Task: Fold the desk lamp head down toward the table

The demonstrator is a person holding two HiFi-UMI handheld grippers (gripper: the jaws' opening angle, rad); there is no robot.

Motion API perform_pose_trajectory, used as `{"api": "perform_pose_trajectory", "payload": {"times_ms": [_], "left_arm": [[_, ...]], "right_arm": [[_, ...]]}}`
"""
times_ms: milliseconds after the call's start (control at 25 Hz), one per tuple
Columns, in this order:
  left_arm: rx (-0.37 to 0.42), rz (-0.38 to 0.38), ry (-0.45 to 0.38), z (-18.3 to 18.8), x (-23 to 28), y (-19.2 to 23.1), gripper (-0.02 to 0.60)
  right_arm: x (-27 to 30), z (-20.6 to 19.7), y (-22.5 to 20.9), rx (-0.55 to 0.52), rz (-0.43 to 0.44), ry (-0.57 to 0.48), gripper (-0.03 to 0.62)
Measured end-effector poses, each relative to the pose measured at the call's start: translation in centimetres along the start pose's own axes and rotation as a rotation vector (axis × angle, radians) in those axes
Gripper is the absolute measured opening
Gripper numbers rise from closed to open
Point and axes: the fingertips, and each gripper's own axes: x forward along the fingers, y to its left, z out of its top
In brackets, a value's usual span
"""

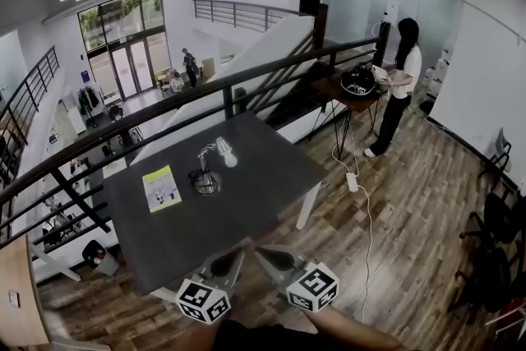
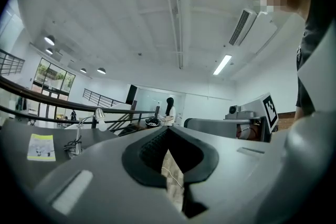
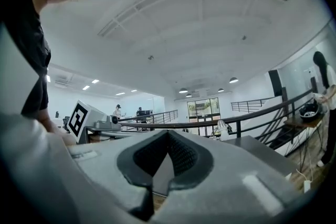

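Your left gripper (image 1: 226, 261): jaws closed, pads meeting at the tip, nothing between them; in its own view (image 2: 168, 134) only wood floor (image 1: 394, 201) shows through the slot below the tip. It is held level at the near edge of the dark table (image 1: 263, 177), well short of the lamp. Your right gripper (image 1: 275, 257): jaws likewise closed on nothing, confirmed in its own view (image 3: 168, 134); it sits just beside the left one, and the two are apart. Each gripper carries a marker cube (image 1: 203, 300) printed with black-and-white square patterns; these are code marks, with no letters to read. Desk lamp (image 1: 207, 173): it stands near the middle of the table, well apart from both grippers. Its thin arm is upright and its white head (image 1: 225, 152) is raised at the top of the arm, not folded down; a cord (image 2: 68, 148) is bunched at the base. The lamp also shows left of centre in the left gripper view (image 2: 79, 136) and right of centre in the right gripper view (image 3: 224, 131). Booklet (image 1: 162, 187): yellow-green cover, lying flat just left of the lamp; its print is too small to read. No brand or label is legible on the lamp or the table. Beyond the table, a person (image 1: 399, 86) stands at a small side table (image 1: 345, 90).
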Motion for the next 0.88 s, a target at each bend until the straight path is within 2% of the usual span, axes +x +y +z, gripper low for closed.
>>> {"api": "perform_pose_trajectory", "payload": {"times_ms": [120, 360, 560, 880], "left_arm": [[0.012, 0.004, 0.008, -0.1, 1.4, 0.2, 0.002], [-0.026, 0.018, 0.007, -0.1, 4.1, 2.6, 0.002], [-0.027, -0.011, 0.017, -0.1, 6.8, 3.8, 0.002], [-0.049, -0.024, 0.020, 0.7, 10.6, 9.6, 0.002]], "right_arm": [[0.1, -0.2, -1.4, 0.024, 0.011, 0.001, 0.002], [1.2, -1.2, -5.0, 0.072, 0.000, 0.022, 0.003], [2.3, -1.2, -7.4, 0.095, -0.019, 0.024, 0.002], [8.1, -1.4, -11.9, 0.111, -0.021, 0.044, 0.003]]}}
